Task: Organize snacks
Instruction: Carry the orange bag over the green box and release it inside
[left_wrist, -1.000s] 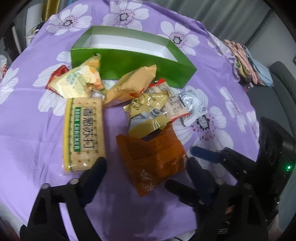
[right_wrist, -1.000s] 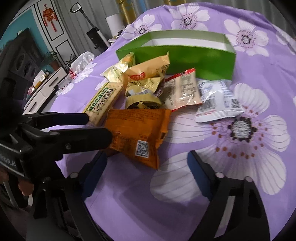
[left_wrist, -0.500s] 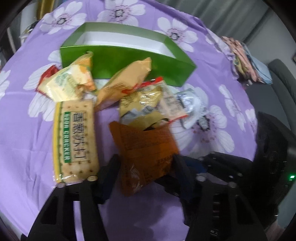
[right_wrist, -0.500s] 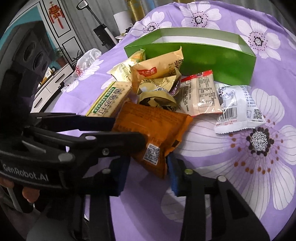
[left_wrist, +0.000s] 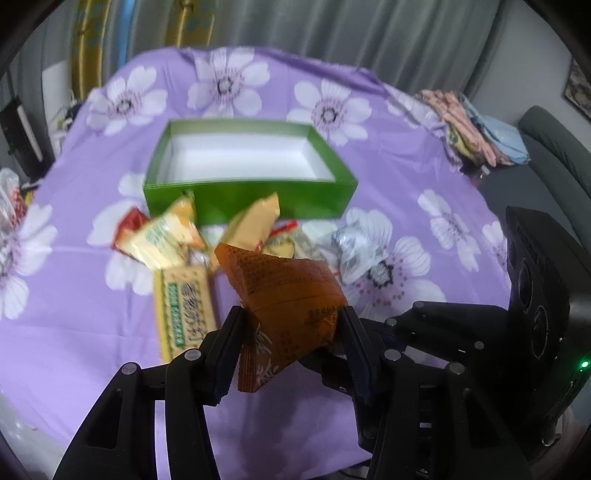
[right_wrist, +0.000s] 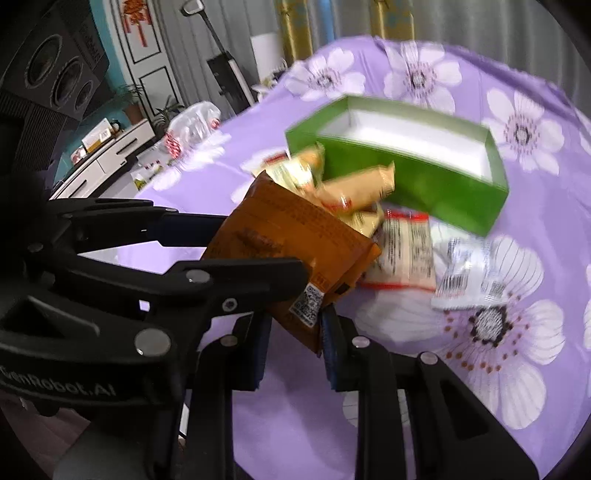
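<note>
Above the purple flowered tablecloth (left_wrist: 92, 332), an orange snack packet (left_wrist: 291, 295) is hanging clear of the pile, and both tools are gripping it at once. The left gripper (left_wrist: 291, 336) is pinching the packet's lower half between its two jaws, the wrapper bulging and creasing where the pads are pressing in from either side. The right gripper (right_wrist: 295, 332) is closing narrowly on the packet's bottom corner, near the barcode label, so its jaws are nearly together with only the wrapper's edge between them. I am guessing the second grip is there to steady a soft, puffy bag that is tending to swing or slip from one pinch.

The packet is tilting upward and away from the jaws, its top end pointing toward the green box (left_wrist: 243, 199), which is sitting open and showing a bare white floor further back on the cloth. The remaining snacks are lying heaped just in front of the box's near wall: a long cracker pack (left_wrist: 184, 310), yellow packets (left_wrist: 166, 240), and a white packet (right_wrist: 469, 273) off to the side. The box looks like the intended home, and the packet is not yet over it.
</note>
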